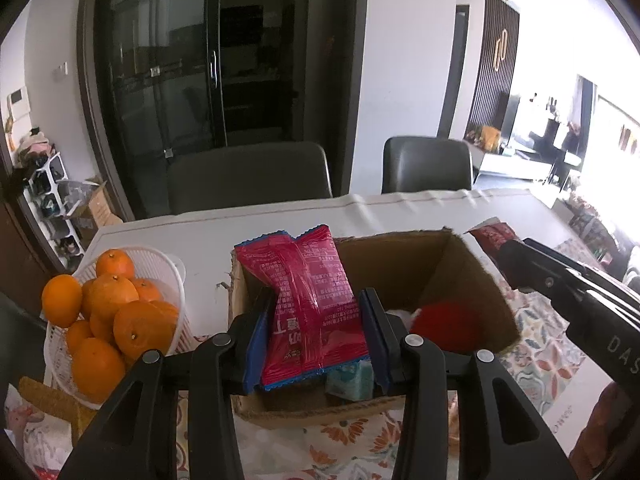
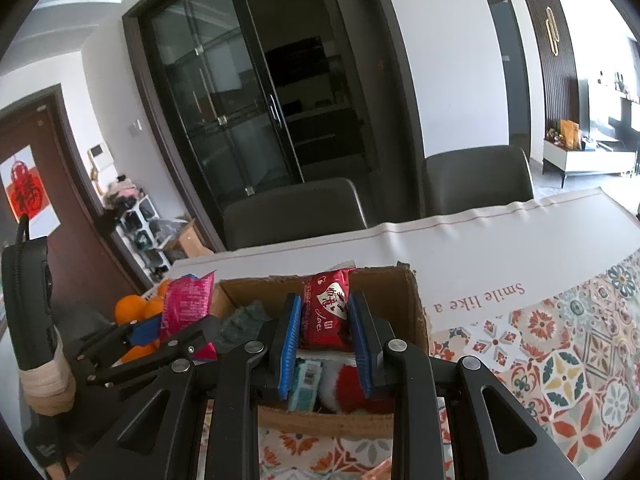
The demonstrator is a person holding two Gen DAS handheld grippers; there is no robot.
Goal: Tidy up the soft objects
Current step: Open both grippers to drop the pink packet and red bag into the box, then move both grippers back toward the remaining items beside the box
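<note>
My left gripper (image 1: 318,306) is shut on a pink snack packet (image 1: 308,300), held upright over the near left part of an open cardboard box (image 1: 468,268). My right gripper (image 2: 325,312) is shut on a small dark red snack packet (image 2: 326,310) above the same box (image 2: 414,308). Inside the box lie a red and white plush item (image 2: 352,390), a teal tissue pack (image 2: 306,386) and a grey-green soft thing (image 2: 244,316). In the right wrist view the left gripper with its pink packet (image 2: 186,304) shows at the left.
A white basket (image 1: 168,268) heaped with oranges (image 1: 116,312) stands left of the box. The table carries a patterned cloth (image 2: 560,360) with a white border. Two dark chairs (image 1: 248,176) stand at the far edge. A brown scrubbing pad (image 1: 48,400) lies near left.
</note>
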